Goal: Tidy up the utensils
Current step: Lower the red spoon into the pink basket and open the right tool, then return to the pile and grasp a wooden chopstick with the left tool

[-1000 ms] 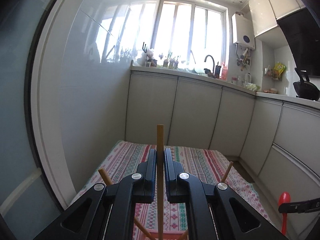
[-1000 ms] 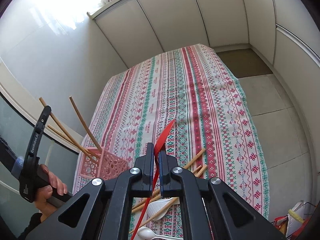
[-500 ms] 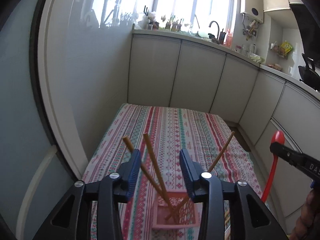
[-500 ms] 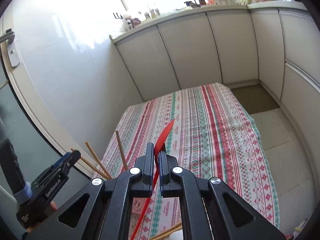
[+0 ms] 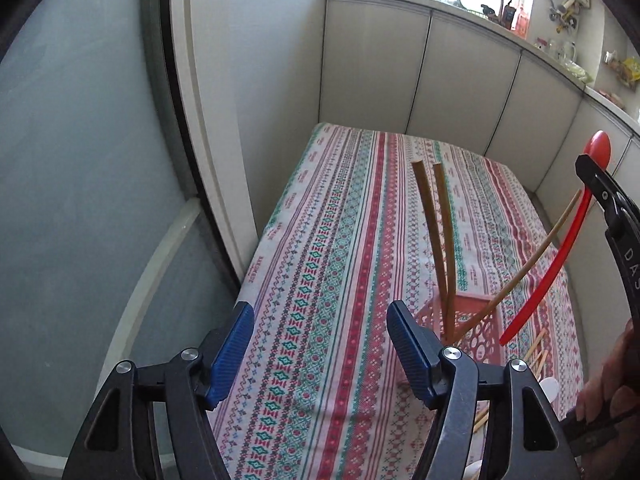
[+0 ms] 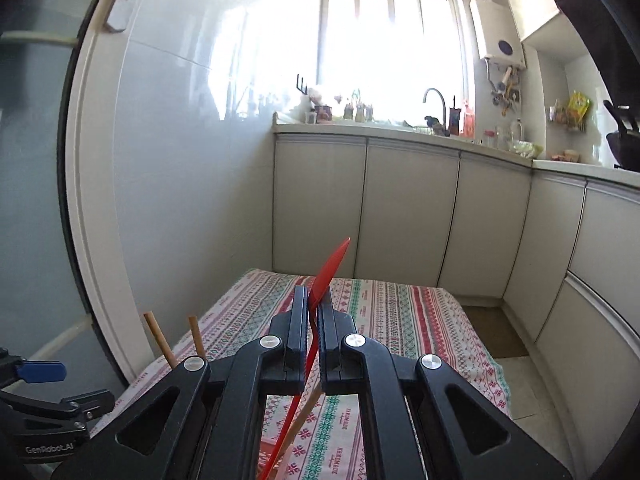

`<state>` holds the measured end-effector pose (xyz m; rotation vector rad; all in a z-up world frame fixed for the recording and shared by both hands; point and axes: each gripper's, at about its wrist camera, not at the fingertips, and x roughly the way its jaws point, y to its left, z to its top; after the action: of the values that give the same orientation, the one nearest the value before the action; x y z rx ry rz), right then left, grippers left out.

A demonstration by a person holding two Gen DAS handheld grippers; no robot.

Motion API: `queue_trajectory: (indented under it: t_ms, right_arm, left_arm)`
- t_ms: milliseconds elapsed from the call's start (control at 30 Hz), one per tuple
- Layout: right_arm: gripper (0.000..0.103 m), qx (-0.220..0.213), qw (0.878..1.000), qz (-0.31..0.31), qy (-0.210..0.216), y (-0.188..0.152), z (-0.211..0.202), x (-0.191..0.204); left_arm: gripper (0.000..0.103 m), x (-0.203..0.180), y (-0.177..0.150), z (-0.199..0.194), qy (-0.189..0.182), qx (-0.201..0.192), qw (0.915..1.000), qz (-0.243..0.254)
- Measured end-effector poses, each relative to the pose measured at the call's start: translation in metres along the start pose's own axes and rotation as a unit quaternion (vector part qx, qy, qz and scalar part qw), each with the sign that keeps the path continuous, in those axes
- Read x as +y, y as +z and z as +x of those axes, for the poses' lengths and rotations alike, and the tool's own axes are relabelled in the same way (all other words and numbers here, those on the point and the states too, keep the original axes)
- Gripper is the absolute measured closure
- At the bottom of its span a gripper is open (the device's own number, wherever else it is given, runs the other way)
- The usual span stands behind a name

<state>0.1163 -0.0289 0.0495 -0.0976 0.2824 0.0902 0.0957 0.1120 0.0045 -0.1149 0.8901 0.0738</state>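
Utensils first: my right gripper (image 6: 314, 312) has its jaws pinched tight on the thin red plastic spoon (image 6: 329, 273), gripped on the handle just below the bowl, bowl up and the handle trailing down toward the pink perforated plastic basket (image 5: 474, 322). My left gripper (image 5: 320, 350) has just been opening; its blue-padded jaws stand wide apart with nothing between them, only the striped red, green and white tablecloth (image 5: 344, 240) under the gap. Just right of that gripper the basket sits near the cloth's near right corner. Three long wooden chopsticks (image 5: 440, 240) stand in it, two leaning close together, one slanting off to the right beside the red handle. More loose chopsticks (image 5: 536, 350) lie on the cloth past the basket, by the right edge. My right hand (image 5: 608, 376) shows at that side, wrapped round the gripper's grip.
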Motion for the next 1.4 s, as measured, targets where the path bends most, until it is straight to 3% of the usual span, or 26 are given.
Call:
queue_trajectory:
  t_ms: [267, 367, 433, 700, 1067, 1400]
  right_arm:
    - [0.097, 0.019, 1.0, 0.002, 0.022, -0.021, 0.03, 0.011]
    - [0.083, 0.033, 0.998, 0.033, 0.043, -0.018, 0.033, 0.001]
    - [0.063, 0.03, 0.997, 0.055, 0.054, -0.014, 0.023, -0.007]
    - [0.06, 0.053, 0.994, 0.084, 0.055, 0.013, -0.025, -0.046]
    - [0.051, 0.154, 0.979, 0.133, 0.022, -0.013, -0.076, -0.119]
    - [0.038, 0.259, 0.95, 0.175, -0.004, -0.057, -0.089, -0.176]
  left_arm:
    - [0.032, -0.004, -0.003, 0.004, -0.009, 0.016, 0.9998, 0.011]
    - [0.031, -0.008, -0.004, 0.004, -0.017, 0.02, 0.9996, 0.013]
    - [0.031, -0.01, -0.004, 0.004, -0.024, 0.023, 0.9994, 0.013]
    - [0.029, -0.022, -0.007, -0.001, -0.045, 0.029, 0.9982, 0.028]
    - [0.021, -0.063, -0.024, -0.012, -0.075, 0.043, 0.9924, 0.087]
    - [0.019, -0.128, -0.043, -0.015, -0.112, 0.071, 0.9774, 0.164]
